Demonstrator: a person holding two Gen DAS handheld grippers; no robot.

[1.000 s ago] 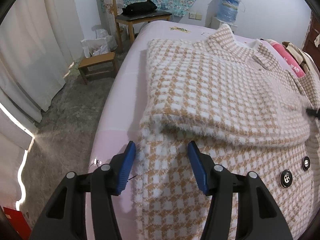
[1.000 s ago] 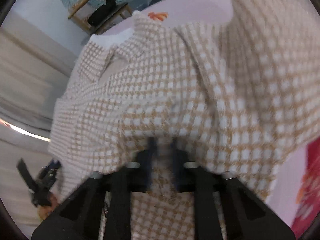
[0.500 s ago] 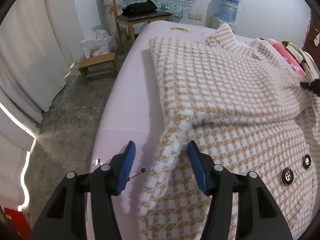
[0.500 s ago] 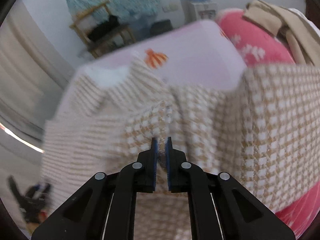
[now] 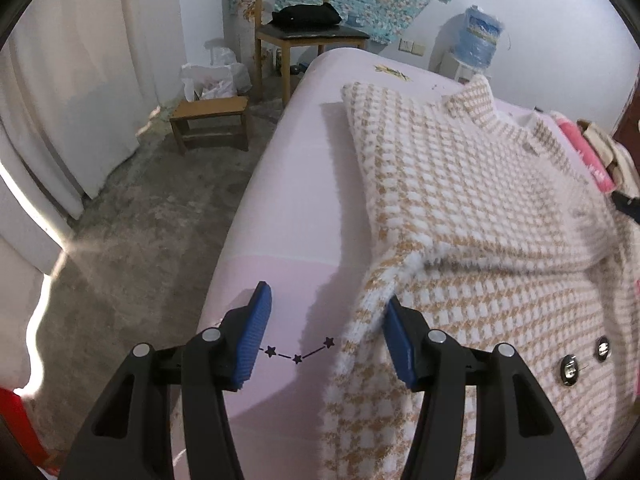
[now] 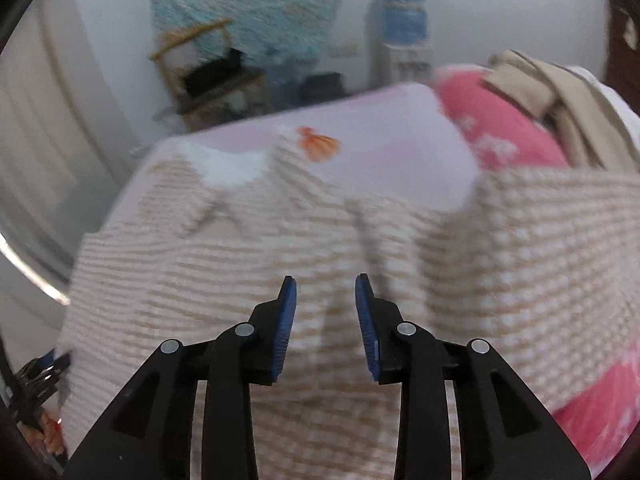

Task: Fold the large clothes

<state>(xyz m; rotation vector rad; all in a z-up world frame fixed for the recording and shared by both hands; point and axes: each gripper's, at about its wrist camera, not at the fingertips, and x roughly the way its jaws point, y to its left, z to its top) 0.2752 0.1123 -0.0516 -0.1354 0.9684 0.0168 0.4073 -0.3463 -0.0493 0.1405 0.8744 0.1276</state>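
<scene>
A fuzzy tan-and-white checked coat (image 5: 472, 208) lies spread on the pink bed sheet (image 5: 296, 208), its near side panel folded over the body, with black buttons (image 5: 568, 368) near the front. My left gripper (image 5: 328, 294) hovers open at the coat's left edge; the white hem brushes its right pad, with nothing pinched. In the right wrist view the coat (image 6: 248, 264) is blurred. My right gripper (image 6: 326, 280) is above it, its jaws opening with no fabric between the pads. Its black tip (image 5: 628, 204) shows at the far right of the left wrist view.
The bed's left edge drops to a concrete floor (image 5: 132, 248). Beyond it stand a low wooden stool (image 5: 210, 114), a wooden chair (image 5: 308, 32) holding a black bag, and white curtains (image 5: 60, 92). A pink blanket (image 6: 504, 132) and beige clothes (image 6: 560, 104) lie at the bed's right.
The right gripper pulled the coat's fold to the right, then let go and its jaws parted. The coat's left edge slid right, uncovering the sheet's star print. The left gripper stayed put.
</scene>
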